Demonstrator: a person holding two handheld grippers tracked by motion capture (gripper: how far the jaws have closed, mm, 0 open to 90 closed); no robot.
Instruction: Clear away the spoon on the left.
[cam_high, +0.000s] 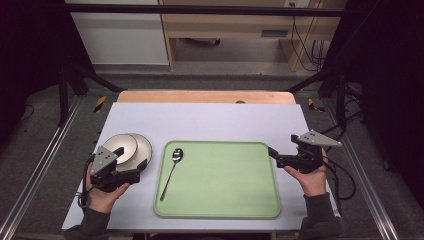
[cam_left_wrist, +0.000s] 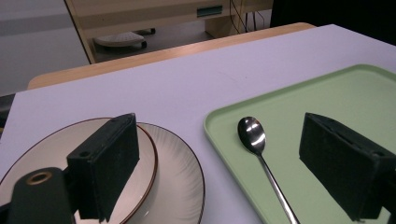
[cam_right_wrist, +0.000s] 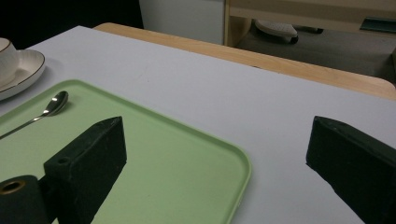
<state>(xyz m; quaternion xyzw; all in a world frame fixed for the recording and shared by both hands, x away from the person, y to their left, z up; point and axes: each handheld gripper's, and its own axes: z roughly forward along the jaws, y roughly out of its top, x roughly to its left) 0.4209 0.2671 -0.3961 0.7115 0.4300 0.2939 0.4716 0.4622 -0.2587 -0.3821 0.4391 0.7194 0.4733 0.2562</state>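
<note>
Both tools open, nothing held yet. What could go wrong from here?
1. The spoon lies flat on the green tray with a thin handle; an open tool closing on it may slip or just push it along the tray.
2. The bowl sits off-centre on the plate, right by the left tool; a careless move might knock it.
3. The right tool hovers at the tray's edge and might nudge it.

Pale green tray (cam_high: 220, 200); silver spoon (cam_high: 173, 169); cream bowl (cam_high: 121, 146), brown rim.
</note>
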